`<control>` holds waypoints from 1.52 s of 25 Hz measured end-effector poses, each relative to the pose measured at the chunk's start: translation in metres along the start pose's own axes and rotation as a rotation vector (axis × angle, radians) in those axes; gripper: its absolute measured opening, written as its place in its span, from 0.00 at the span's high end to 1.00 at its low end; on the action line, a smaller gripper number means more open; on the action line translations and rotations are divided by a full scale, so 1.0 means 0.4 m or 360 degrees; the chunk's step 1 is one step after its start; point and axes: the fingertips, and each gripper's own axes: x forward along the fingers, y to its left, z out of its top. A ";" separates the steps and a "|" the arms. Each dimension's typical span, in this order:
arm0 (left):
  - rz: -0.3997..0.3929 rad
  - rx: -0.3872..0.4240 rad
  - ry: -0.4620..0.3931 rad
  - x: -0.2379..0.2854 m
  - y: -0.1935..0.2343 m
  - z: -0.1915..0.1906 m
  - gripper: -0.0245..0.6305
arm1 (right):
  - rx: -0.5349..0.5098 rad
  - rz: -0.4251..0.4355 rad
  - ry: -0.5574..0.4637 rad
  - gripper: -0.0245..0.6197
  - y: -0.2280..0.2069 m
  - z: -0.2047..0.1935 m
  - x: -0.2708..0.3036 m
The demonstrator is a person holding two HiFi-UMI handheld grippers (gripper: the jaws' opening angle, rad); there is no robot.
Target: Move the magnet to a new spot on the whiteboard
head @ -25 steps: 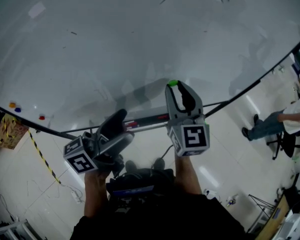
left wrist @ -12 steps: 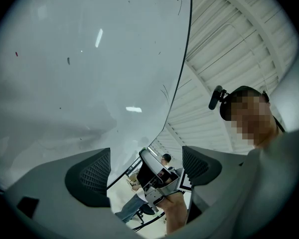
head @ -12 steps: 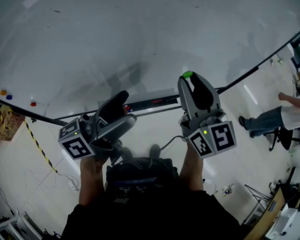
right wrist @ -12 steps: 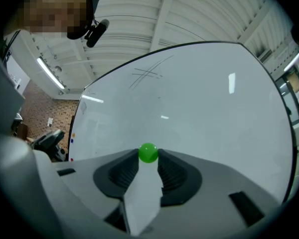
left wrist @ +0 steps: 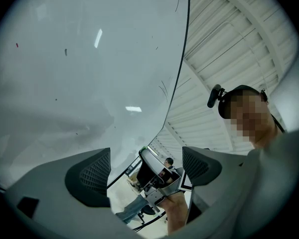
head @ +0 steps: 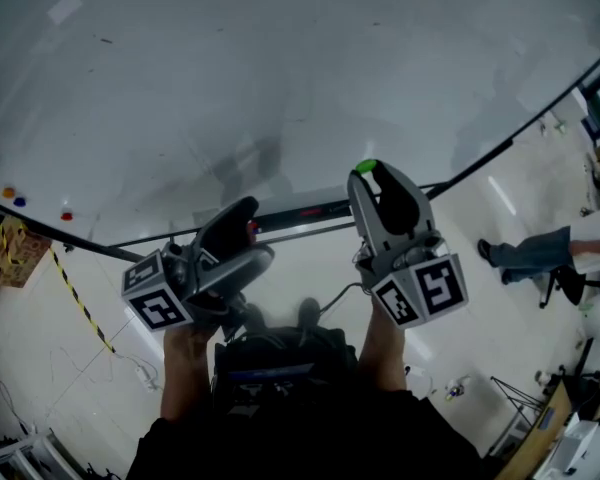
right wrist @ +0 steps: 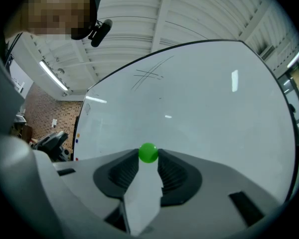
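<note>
A small green round magnet sits pinched between the tips of my right gripper, which is shut on it. In the head view the green magnet shows at the tip of the right gripper, held in front of the lower part of the whiteboard. My left gripper hangs lower left near the board's bottom rail, its jaws open and empty. The left gripper view shows its pads wide apart, with the right gripper seen between them.
Three small magnets, orange, blue and red, stick to the board's lower left. A marker tray runs along the bottom edge. A person's legs show at the right. Yellow-black tape marks the floor.
Both grippers shifted slightly against the board as the head moved; the right gripper stays shut on the green magnet. The person at the right walked further out of frame.
</note>
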 end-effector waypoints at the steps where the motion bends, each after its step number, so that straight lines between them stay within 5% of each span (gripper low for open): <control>1: 0.0006 -0.0003 -0.0008 -0.002 0.002 0.001 0.29 | 0.0000 0.0006 0.0005 0.74 0.000 -0.003 0.001; 17: 0.0072 0.0076 -0.0098 -0.033 -0.031 0.013 0.29 | -0.0087 0.0055 0.0067 0.74 0.031 -0.016 0.033; 38: 0.0118 0.0098 -0.0157 -0.069 -0.023 0.036 0.29 | -0.0232 -0.0128 0.0179 0.74 -0.026 -0.103 0.142</control>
